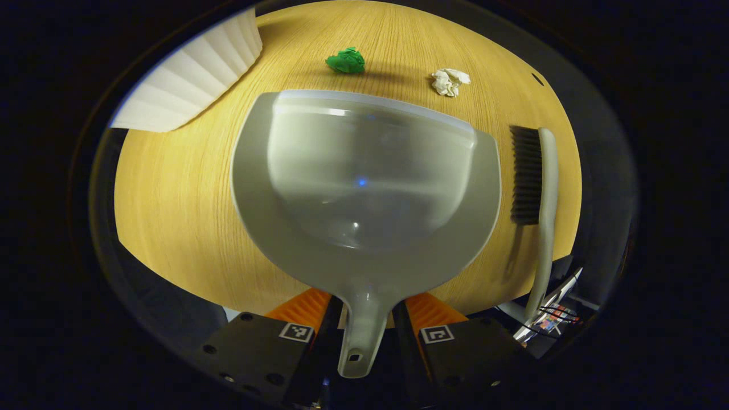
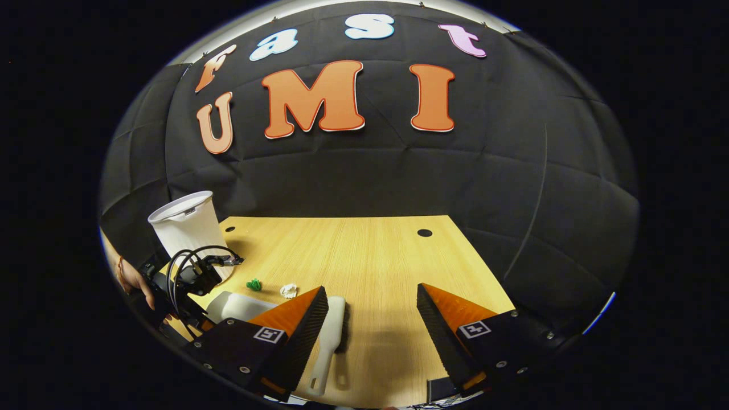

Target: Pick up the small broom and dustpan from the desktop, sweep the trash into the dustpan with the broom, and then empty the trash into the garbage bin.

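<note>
Wooden desktop [image 2: 370, 256] beneath spread right hand-held gripper [image 2: 373, 304]

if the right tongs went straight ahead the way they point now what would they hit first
Probably nothing close: the open right tongs face bare desktop, then the booth wall. The broom lies just inside their left finger, so depth is unclear.

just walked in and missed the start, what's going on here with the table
A person is tidying a light wooden desktop with two tools. The left hand-held gripper straddles the handle of the grey plastic dustpan. The right hand-held gripper is open above the grey small broom, not gripping it. A green paper wad and a white paper wad lie unswept beside the white ribbed garbage bin.
</note>
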A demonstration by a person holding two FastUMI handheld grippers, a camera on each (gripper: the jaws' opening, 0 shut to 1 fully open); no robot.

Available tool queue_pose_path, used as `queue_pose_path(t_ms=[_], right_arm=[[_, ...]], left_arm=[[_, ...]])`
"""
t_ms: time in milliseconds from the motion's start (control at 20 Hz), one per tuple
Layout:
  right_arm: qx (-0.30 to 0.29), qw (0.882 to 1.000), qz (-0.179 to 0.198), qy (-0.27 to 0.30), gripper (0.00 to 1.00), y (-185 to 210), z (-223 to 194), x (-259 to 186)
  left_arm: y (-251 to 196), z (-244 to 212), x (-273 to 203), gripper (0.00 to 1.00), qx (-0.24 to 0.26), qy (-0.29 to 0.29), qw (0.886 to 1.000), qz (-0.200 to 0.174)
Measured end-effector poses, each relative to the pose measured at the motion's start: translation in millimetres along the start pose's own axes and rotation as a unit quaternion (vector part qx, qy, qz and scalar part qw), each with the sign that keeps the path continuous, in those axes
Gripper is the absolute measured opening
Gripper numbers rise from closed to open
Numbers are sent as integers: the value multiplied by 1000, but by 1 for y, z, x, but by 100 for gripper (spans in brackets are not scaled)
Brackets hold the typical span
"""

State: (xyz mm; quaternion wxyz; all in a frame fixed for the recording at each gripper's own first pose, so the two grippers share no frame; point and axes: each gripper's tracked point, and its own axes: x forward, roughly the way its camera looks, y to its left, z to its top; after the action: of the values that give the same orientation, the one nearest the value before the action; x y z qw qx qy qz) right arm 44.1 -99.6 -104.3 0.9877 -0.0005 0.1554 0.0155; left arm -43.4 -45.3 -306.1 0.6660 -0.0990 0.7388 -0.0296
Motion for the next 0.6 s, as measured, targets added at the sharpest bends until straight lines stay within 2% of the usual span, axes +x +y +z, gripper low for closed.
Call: queue_pose_path(t_ms=[100,200,400,500,600], right_arm=[[-1,1000,5,13,95,5,-5,4],[-1,1000,10,29,95,11,-10,8],[-5,995,26,101,95,22,-41,21],[14,984,43,172,95,32,-71,21],[32,965,68,251,95,48,-105,22]], left_arm=[[-3,0,4,46,8,-1,1000,-13],[-2,5,4,36,13,-25,1000,-10],[7,16,0,29,53,-78,996,-1],[8,18,5,29,57,-86,995,-4],[12,24,8,29,78,-109,991,0]])
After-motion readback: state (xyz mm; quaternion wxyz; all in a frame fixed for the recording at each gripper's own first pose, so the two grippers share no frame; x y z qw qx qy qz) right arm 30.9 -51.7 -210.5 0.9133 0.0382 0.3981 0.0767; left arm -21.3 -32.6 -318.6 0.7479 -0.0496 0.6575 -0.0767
